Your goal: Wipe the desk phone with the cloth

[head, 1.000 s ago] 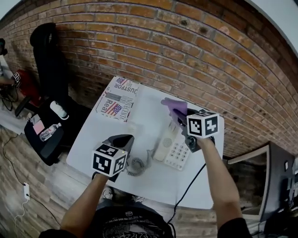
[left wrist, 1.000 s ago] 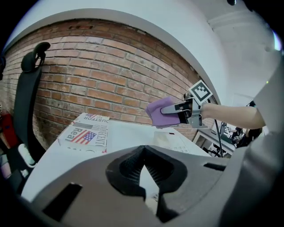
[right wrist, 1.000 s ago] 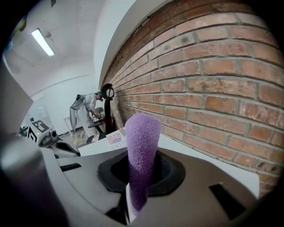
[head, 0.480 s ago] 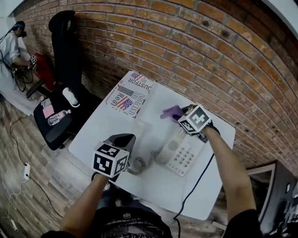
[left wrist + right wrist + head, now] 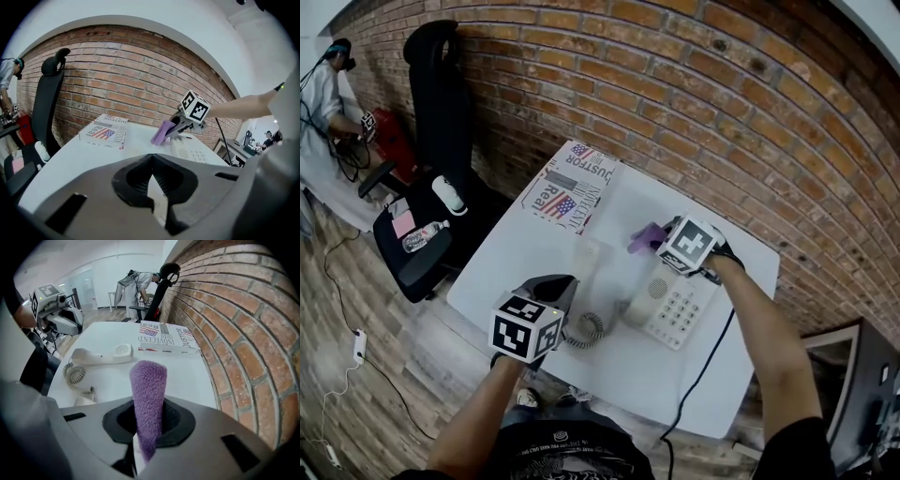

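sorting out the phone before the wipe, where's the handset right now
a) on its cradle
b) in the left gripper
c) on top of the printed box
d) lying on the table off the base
d: the handset lies flat on the white table, apart from the phone base, with its coiled cord trailing beside it.
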Tool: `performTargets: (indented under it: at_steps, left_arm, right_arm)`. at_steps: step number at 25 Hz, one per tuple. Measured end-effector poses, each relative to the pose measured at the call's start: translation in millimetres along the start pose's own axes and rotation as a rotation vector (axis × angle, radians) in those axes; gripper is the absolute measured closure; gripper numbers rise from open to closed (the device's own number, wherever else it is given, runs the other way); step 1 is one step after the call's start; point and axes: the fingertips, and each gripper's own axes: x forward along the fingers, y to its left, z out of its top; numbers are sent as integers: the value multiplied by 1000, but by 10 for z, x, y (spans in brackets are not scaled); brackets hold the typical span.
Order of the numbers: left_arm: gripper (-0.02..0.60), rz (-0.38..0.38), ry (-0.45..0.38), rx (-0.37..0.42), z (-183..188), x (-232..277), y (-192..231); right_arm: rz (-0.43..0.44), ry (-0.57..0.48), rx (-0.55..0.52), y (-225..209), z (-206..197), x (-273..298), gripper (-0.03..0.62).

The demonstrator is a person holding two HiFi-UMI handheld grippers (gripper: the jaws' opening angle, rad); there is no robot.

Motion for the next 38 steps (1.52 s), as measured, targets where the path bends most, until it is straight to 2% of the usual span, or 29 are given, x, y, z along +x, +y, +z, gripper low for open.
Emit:
performTargets:
  at_steps: [3, 6, 15, 38]
  left_arm:
    - [575, -13, -5, -3, -4, -45, -2]
    - [575, -27, -10, -3, -6, -96, 3]
    - [575, -37, -14, -2, -85, -350, 133]
    - [575, -138, 0, 44, -363, -759, -14]
  right_arm:
    - [-3, 24, -40, 104, 44, -1, 548]
    - [12, 38, -35, 205, 87, 16, 548]
    - [38, 50, 34, 507, 132, 67, 548]
    - [31, -6, 192, 1351, 134, -6, 548]
